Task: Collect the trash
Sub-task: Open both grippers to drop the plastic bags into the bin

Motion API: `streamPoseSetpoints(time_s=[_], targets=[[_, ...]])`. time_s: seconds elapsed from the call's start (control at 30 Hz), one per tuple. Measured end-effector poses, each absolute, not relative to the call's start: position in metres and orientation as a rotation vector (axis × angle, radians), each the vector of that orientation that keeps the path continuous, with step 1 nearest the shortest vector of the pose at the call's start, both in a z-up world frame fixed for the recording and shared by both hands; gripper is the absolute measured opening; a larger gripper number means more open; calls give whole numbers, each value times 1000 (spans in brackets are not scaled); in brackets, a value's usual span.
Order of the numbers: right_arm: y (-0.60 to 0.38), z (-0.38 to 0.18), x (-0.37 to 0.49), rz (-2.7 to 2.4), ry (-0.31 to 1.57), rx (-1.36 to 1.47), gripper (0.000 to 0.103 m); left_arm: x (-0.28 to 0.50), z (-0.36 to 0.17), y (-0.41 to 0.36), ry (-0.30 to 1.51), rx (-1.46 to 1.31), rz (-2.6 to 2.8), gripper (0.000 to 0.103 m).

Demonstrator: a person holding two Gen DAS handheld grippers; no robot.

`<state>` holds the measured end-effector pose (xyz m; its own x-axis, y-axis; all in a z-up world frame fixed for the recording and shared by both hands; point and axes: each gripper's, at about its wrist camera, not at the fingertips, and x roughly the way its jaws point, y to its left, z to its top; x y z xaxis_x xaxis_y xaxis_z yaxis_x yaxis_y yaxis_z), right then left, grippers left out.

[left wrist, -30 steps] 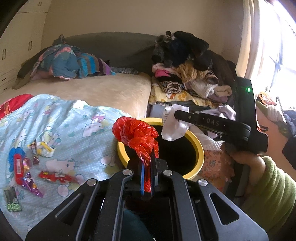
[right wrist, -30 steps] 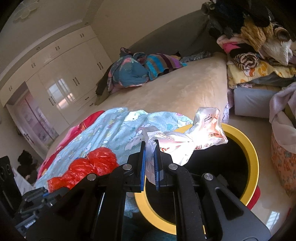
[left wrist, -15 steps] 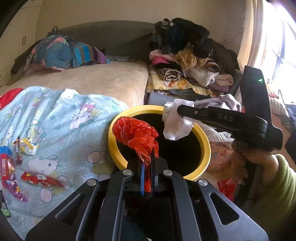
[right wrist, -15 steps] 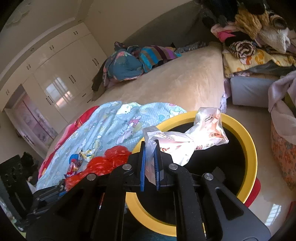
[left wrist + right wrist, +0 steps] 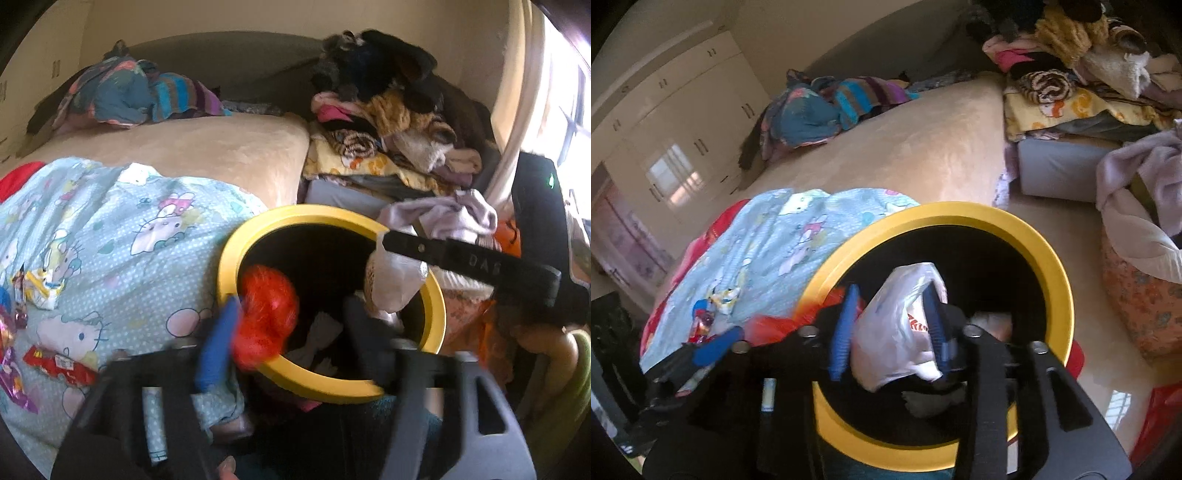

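red crumpled plastic bag (image 5: 267,314) sits between left gripper (image 5: 291,332) jaws, which are opening, just over yellow-rimmed bin (image 5: 1060,280) mouth. right gripper (image 5: 890,332) jaws also opening around white plastic bag (image 5: 901,328), directly above the bin's dark inside.

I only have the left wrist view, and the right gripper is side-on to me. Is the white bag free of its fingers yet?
Observer: Not yet. The white bag sits between the right gripper fingers, which are opening.
Operator: Will it land in the bin from there?
Observer: Probably. In the right wrist view the bag lies wholly within the bin rim, over its dark opening.
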<state>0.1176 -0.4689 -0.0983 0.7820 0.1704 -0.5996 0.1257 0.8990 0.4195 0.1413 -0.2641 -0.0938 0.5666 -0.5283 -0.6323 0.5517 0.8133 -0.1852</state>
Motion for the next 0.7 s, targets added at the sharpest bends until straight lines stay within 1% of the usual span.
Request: streamPoseSetpoints(time_s=[0.03, 0.07, 0.1, 0.13, 0.17, 0.23, 0.33, 0.43, 0.6, 0.7], targets=[[-468, -98, 117, 9, 679, 448, 42, 140, -93, -262, 725, 30, -630, 76], [-468, -98, 117, -6, 677, 432, 44, 140, -92, -260, 721, 29, -627, 79], [-469, -99, 117, -13, 674, 424, 47, 139, -91, -258, 718, 26, -624, 87], [-468, -99, 117, -20, 673, 420, 50, 138, -89, -256, 714, 16, -622, 89], [-468, -99, 117, -28, 672, 418, 51, 137, -88, -253, 712, 7, -622, 90], [-468, -98, 116, -39, 664, 408, 55, 136, -86, -248, 709, -8, -611, 94], [-465, -94, 114, -42, 651, 390, 57, 133, -82, -240, 700, -23, -597, 95], [-462, -94, 116, -4, 663, 395, 65, 130, -76, -230, 689, -39, -573, 95], [-463, -99, 118, -20, 737, 430, 65, 127, -66, -214, 675, -71, -550, 96], [-457, -96, 115, -18, 739, 428, 66, 124, -61, -200, 656, -87, -527, 96]])
